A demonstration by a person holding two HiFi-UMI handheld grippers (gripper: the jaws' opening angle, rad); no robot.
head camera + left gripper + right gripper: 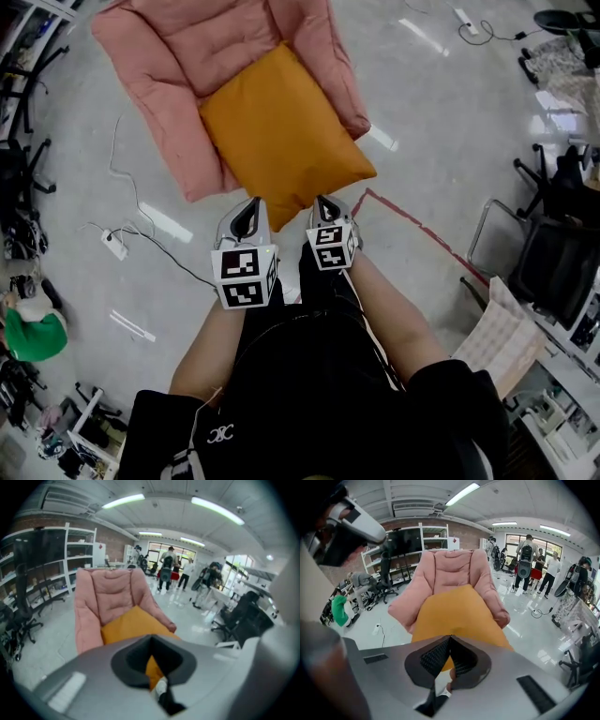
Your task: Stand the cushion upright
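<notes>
An orange cushion (281,131) lies flat on the seat of a pink padded floor chair (178,47), its near corner hanging over the seat's front edge. Both grippers hover just short of that corner, side by side. My left gripper (251,206) has its jaws together with nothing between them. My right gripper (325,202) is shut and empty too. In the left gripper view the cushion (129,625) and the chair (112,592) lie just ahead of the left gripper (151,638). The right gripper view shows the cushion (457,611) beyond the closed right gripper (450,637).
White cables (127,187) and a power strip (114,246) lie on the grey floor to the left. A red tape line (412,220) runs off to the right. Office chairs (553,244) and shelves stand at the right edge. People (168,571) stand far behind the chair.
</notes>
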